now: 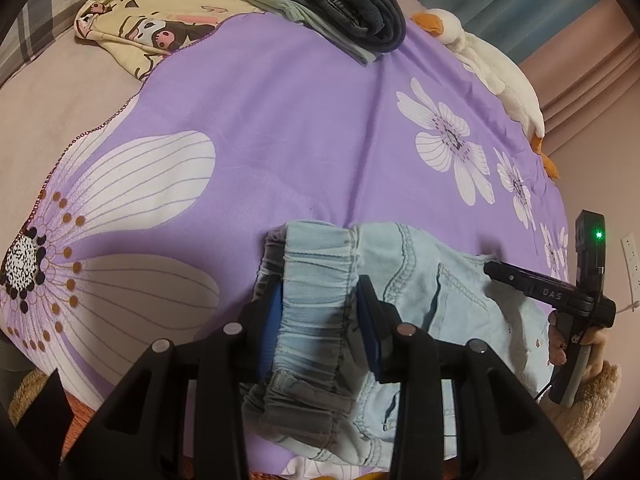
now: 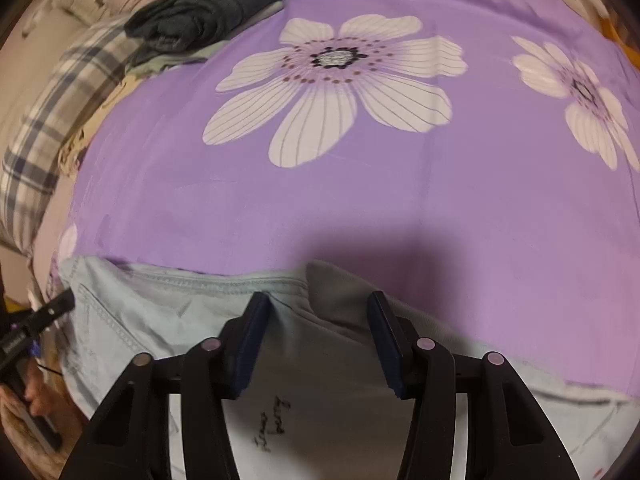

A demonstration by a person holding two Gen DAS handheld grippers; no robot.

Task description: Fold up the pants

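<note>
The left gripper (image 1: 320,300) has its two blue-padded fingers clamped on the gathered elastic waistband of the light blue denim pants (image 1: 424,280), the band bunched up tight between the pads. The right gripper (image 2: 316,316) stands with its fingers apart, a fold of the pale fabric rising between them; whether the pads actually press on it I cannot tell. From the left wrist view that gripper shows at the right edge, held in a hand (image 1: 560,344), its tip over the pants' far right side.

The pants lie crumpled at the near edge of a purple bedspread (image 1: 300,120) printed with big white flowers. Far across the spread sits a stack of folded dark clothes (image 1: 352,4), a yellow cartoon-print cloth (image 1: 152,28) to its left, and a white plush duck (image 1: 500,76) along the right.
</note>
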